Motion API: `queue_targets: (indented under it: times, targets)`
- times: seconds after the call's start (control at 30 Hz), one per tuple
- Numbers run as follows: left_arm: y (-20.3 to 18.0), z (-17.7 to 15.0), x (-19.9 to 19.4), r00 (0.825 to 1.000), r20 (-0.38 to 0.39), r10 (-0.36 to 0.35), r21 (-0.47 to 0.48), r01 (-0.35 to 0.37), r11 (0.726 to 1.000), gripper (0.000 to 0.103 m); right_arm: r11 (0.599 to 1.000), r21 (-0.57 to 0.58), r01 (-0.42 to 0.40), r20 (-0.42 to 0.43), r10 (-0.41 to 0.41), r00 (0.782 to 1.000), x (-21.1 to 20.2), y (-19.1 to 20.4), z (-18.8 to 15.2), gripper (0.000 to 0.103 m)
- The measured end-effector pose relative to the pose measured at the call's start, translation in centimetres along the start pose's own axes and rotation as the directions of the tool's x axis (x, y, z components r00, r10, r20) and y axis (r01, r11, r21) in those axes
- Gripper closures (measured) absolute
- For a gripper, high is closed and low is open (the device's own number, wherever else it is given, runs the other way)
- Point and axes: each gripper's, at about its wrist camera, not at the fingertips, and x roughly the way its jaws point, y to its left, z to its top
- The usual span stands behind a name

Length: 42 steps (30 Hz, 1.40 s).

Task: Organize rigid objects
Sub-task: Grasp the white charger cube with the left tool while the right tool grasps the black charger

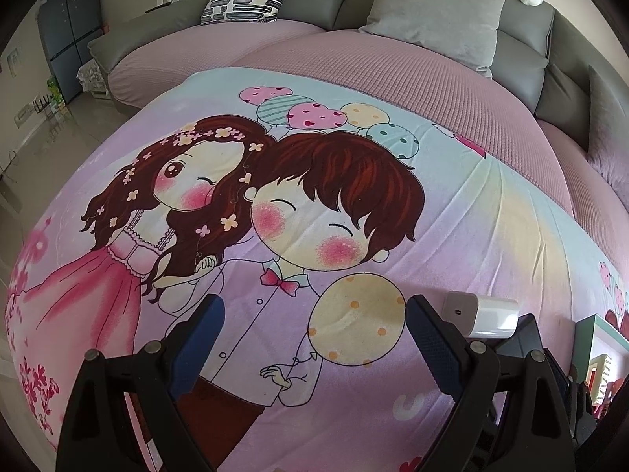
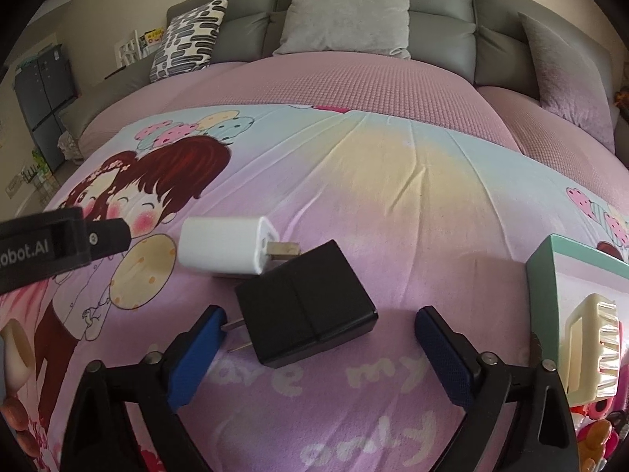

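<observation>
A white charger plug (image 2: 226, 249) and a black charger plug (image 2: 306, 310) lie touching on the cartoon blanket (image 2: 393, 181). My right gripper (image 2: 320, 320) is open and empty, its jaws on either side of the black plug's near end. My left gripper (image 1: 314, 314) is open and empty over the blanket (image 1: 354, 216), left of the white plug (image 1: 485, 312) and the black plug (image 1: 523, 336). The left gripper's arm also shows in the right wrist view (image 2: 59, 242). A teal box (image 2: 578, 295) holds a cream hair claw (image 2: 589, 344) at the right.
The blanket covers a pink quilted bed (image 2: 354, 82) with grey cushions (image 2: 346, 15) and a patterned pillow (image 2: 188, 39) at the back. Small colourful items (image 2: 593, 428) lie at the near right by the teal box (image 1: 601, 350). A cabinet (image 1: 67, 35) stands far left.
</observation>
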Motion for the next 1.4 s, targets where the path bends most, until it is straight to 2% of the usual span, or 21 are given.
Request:
queue_targets:
  times: [0.17, 0.5, 0.87, 1.03, 1.13, 1.4]
  targets:
    - [-0.6, 0.0, -0.2, 1.0, 0.001, -0.021, 0.006, 0.021, 1.0, 0.01, 1.0, 0.028, 0.008, 0.01, -0.008, 1.0, -0.2, -0.7, 0.2, 0.014]
    - [-2.3, -0.2, -0.1, 0.99, -0.029, -0.141, 0.03, 0.142, 0.989, 0.01, 0.999, 0.03, 0.028, 0.013, -0.028, 1.0, -0.6, -1.6, 0.4, 0.028]
    - [-4.9, -0.9, 0.5, 0.98, -0.075, -0.182, 0.089, 0.189, 0.978, 0.01, 0.999, 0.007, 0.048, -0.01, -0.048, 0.999, -1.2, -1.8, 0.0, 0.028]
    - [-6.4, -1.0, 1.0, 0.97, -0.104, -0.218, 0.1, 0.228, 0.968, 0.01, 0.998, -0.007, 0.057, -0.018, -0.057, 0.998, -1.5, -1.6, -0.3, 0.028]
    - [-6.8, -1.0, 1.4, 0.972, -0.116, -0.206, 0.102, 0.218, 0.97, 0.01, 0.998, -0.007, 0.058, -0.021, -0.058, 0.998, -1.6, -1.7, -0.3, 0.028]
    - [-6.9, -1.1, 1.8, 0.959, -0.135, -0.251, 0.076, 0.262, 0.962, 0.01, 0.998, -0.013, 0.059, -0.028, -0.059, 0.998, -1.6, -1.6, -0.3, 0.028]
